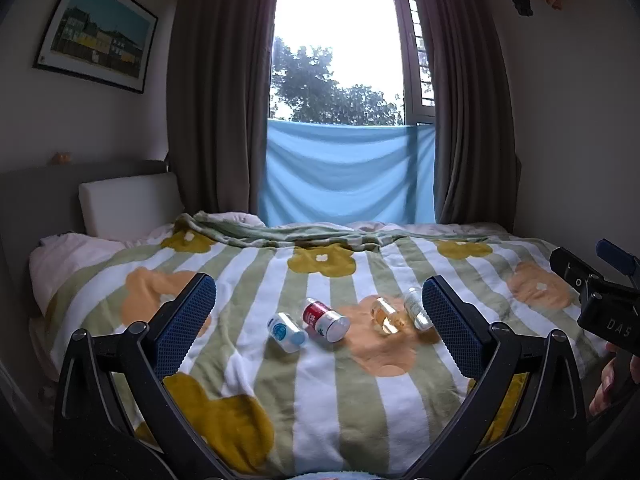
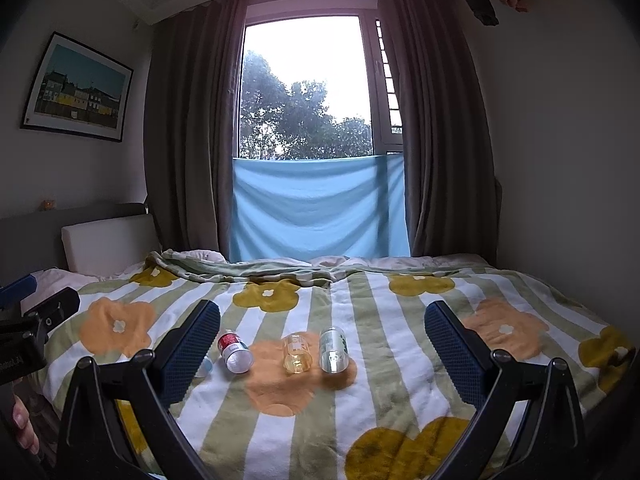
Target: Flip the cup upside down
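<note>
Several small cups lie on their sides on the striped flower blanket: a blue-printed one, a red one, a clear yellow one and a clear green-printed one. In the right wrist view the red cup, yellow cup and green-printed cup lie in a row; the blue cup is mostly hidden behind the left finger. My left gripper is open and empty, above and short of the cups. My right gripper is open and empty, also short of them.
The bed fills the room ahead, with a white pillow and headboard at the left. Curtains and a window with a blue cloth stand behind. The right gripper's body shows at the right edge of the left wrist view.
</note>
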`<state>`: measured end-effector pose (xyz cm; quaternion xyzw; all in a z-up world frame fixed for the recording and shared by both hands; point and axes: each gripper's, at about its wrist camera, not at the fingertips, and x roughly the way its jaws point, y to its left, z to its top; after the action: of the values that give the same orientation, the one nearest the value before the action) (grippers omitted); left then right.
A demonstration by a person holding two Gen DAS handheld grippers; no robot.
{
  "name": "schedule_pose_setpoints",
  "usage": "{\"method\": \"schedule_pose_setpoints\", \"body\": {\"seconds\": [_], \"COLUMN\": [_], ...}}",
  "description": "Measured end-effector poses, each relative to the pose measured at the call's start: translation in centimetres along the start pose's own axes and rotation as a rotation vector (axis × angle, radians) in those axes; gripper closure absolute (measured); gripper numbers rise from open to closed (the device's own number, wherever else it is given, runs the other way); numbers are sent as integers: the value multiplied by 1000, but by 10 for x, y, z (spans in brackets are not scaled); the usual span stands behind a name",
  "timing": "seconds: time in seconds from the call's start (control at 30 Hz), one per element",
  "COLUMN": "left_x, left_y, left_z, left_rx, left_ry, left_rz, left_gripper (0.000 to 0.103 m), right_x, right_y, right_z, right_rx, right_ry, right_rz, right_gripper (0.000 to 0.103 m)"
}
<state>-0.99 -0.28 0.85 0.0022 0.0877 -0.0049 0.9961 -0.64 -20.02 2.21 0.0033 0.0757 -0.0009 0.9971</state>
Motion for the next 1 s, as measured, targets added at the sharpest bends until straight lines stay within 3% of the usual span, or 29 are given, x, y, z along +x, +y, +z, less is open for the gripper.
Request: {"method": "schedule_pose_setpoints", "body": {"seconds": [1.0], "left_x": [-3], "left_y": [0], "left_z": [-4], "left_rx": [-14], "left_ry": [-8], "left_rz": [-36], "left_gripper": [0], "right_x": [-2], "right_y": [3], "right_z": [-2], "right_rx": [-7], "right_ry": [-15], "right_rz": [-5], "right_gripper": [1]}}
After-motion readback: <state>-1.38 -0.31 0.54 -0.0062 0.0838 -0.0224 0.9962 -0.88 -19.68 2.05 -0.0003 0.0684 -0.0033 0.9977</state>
